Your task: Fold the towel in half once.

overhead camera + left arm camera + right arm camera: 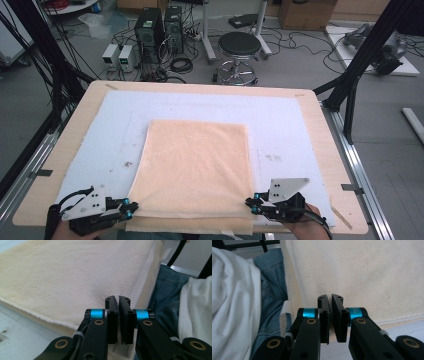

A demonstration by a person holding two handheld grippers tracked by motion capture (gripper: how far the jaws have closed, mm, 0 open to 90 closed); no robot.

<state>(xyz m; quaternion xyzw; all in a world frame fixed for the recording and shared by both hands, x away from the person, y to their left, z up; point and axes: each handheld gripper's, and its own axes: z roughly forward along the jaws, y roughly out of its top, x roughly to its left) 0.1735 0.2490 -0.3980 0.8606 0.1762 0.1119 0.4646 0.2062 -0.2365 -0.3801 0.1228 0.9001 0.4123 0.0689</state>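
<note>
A peach towel (195,165) lies flat on the white mat (120,130), its near edge doubled over at the table's front. My left gripper (131,207) is at the towel's near left corner and my right gripper (248,204) at its near right corner. In the left gripper view the jaws of the left gripper (118,300) stand pressed together where the towel (75,272) edges meet. In the right gripper view the right gripper (330,298) is likewise shut at the corner of the towel (367,272).
The wooden table (325,150) carries the mat. The person's jeans (165,295) and white shirt (234,302) sit close behind both grippers. On the floor beyond the table are a black stool (239,47), computer towers (150,27) and cables.
</note>
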